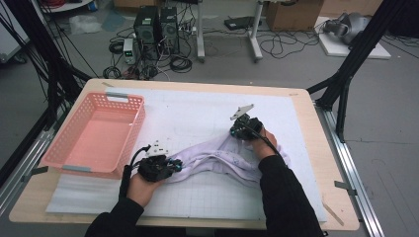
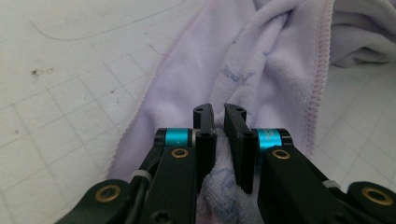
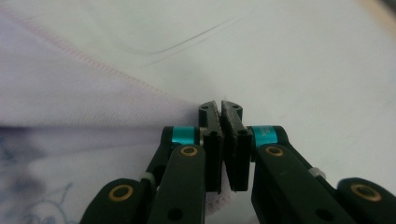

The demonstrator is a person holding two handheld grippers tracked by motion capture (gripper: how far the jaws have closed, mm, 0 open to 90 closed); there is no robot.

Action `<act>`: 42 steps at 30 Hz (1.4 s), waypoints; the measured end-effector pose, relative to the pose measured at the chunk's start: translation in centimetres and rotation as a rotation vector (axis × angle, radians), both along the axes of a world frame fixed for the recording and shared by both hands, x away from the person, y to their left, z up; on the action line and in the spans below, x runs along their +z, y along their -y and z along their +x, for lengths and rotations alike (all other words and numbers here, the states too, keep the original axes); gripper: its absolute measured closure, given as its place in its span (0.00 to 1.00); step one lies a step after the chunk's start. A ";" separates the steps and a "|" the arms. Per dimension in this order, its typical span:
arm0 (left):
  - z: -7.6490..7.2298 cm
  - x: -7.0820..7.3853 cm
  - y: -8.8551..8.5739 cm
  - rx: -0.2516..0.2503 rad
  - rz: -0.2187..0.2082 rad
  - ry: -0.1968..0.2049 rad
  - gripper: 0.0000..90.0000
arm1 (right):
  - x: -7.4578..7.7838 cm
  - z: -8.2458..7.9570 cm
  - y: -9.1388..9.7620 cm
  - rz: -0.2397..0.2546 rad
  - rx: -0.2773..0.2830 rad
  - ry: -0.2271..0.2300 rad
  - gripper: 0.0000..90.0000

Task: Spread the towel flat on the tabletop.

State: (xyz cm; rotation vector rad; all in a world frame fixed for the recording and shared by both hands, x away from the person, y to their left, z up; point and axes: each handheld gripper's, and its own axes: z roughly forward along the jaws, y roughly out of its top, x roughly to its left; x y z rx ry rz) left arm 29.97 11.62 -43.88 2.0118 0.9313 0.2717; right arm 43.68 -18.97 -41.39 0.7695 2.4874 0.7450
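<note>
Your left gripper (image 1: 174,164) sits at about seven o'clock on the table, pointing toward three o'clock, jaws pinched on a fold of the lilac towel (image 1: 222,158). Your right gripper (image 1: 236,132), near centre at one o'clock, points toward ten o'clock, jaws clamped on the towel's edge. Both forearms enter from six o'clock.

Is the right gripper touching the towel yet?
Touching. In the right gripper view the right gripper has its jaws closed on the lavender towel, whose hem shows between them.
</note>
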 end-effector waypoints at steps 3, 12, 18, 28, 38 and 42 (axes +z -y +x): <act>0.1 0.0 0.6 0.024 0.042 0.028 0.88 | -0.3 1.1 -0.5 -0.041 -0.019 0.055 0.97; 0.2 0.4 -0.2 0.166 0.053 0.051 0.57 | 0.4 2.2 2.2 -0.005 -0.385 0.169 0.91; 0.1 0.7 0.4 0.120 0.006 0.055 0.57 | 1.8 0.9 4.7 0.173 -0.406 0.120 0.71; 2.0 0.8 5.7 -0.004 0.018 0.076 0.52 | 3.7 -6.1 8.2 0.249 -0.320 0.166 0.67; 4.3 1.0 10.1 -0.047 0.027 0.070 0.51 | 1.4 -10.7 12.3 0.303 -0.345 0.126 0.62; 5.0 0.1 11.3 -0.020 0.113 0.038 0.68 | 0.6 -11.0 12.9 0.320 -0.364 0.101 0.59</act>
